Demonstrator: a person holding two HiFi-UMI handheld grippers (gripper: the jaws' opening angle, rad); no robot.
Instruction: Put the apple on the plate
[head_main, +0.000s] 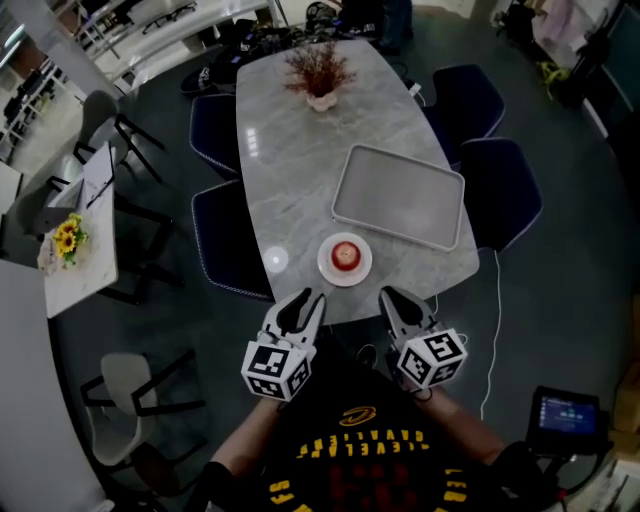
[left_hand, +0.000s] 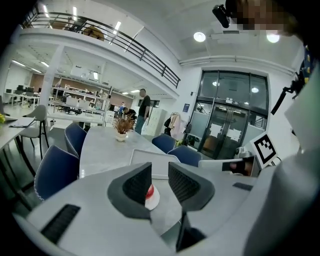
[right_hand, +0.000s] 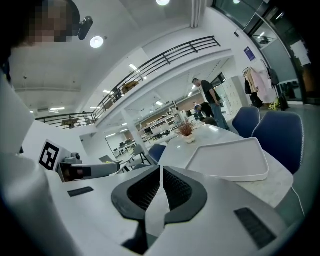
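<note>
A red apple (head_main: 344, 255) sits on a small white plate (head_main: 326, 268) near the front edge of the grey marble table (head_main: 290, 170). Both grippers hang just short of that edge, close to the person's body. My left gripper (head_main: 305, 303) is left of the plate and open, with nothing between its jaws. In the left gripper view, a sliver of the apple (left_hand: 149, 190) and the plate (left_hand: 154, 200) shows through the gap of the left gripper (left_hand: 160, 182). My right gripper (head_main: 397, 300) is right of the plate; in its own view the right gripper (right_hand: 162, 187) is shut and empty.
A white tray (head_main: 400, 195) lies behind the plate to the right. A potted dry plant (head_main: 320, 75) stands at the far end. Dark blue chairs (head_main: 225, 240) line both table sides. A side table with sunflowers (head_main: 65, 240) is at the left.
</note>
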